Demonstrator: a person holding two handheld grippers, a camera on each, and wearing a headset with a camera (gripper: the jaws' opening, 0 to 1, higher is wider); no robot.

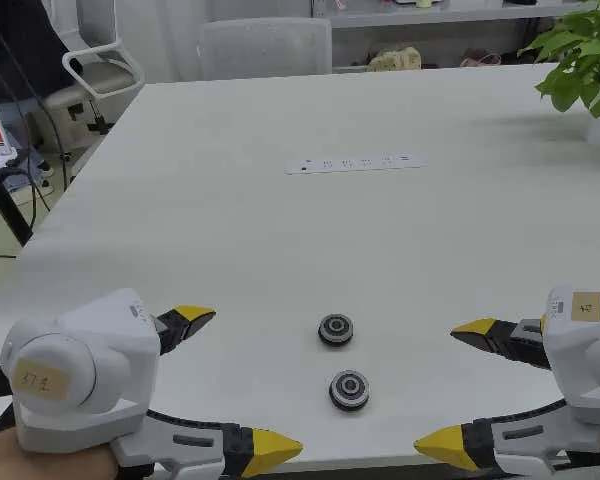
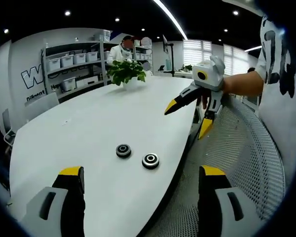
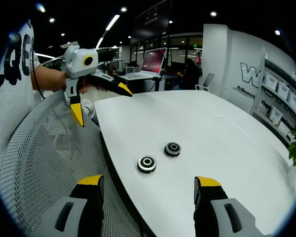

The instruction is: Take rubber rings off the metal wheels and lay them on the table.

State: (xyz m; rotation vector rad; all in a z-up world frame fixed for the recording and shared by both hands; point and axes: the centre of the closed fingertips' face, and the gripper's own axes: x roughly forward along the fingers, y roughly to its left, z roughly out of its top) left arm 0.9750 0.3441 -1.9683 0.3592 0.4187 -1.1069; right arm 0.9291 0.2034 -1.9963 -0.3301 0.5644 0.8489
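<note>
Near the front edge of the white table point(image 1: 280, 230), two small metal wheels are sitting side by side, close together but apart, each lying flat on its face. The nearer wheel point(image 1: 349, 389) is resting just short of the edge, and the farther wheel point(image 1: 335, 329) is lying a little beyond it and slightly to the left. Each is wearing what looks like its dark rubber ring point(image 1: 334, 390) around the rim, so by my reading no ring is off yet and the task is only beginning. The left gripper point(image 1: 245, 380) is hovering at the left of the wheels with its jaws spread wide and nothing between them. The right gripper point(image 1: 442, 385) is mirroring it at the right, equally wide and equally empty. Both are pointing inward with the wheels lying between them, well apart from either set of yellow tips. That stance is probably a ready one, since peeling a ring likely calls for one gripper to pin a wheel while the other is pulling. Wheels lying flat are offering little but their thin rims to pinch, and smooth metal on a smooth top may be prone to sliding. Farther back, a white power strip point(image 1: 355, 163) is lying across the table, and a leafy plant point(image 1: 585, 60) is standing at the far right corner, both well clear of the work.
</note>
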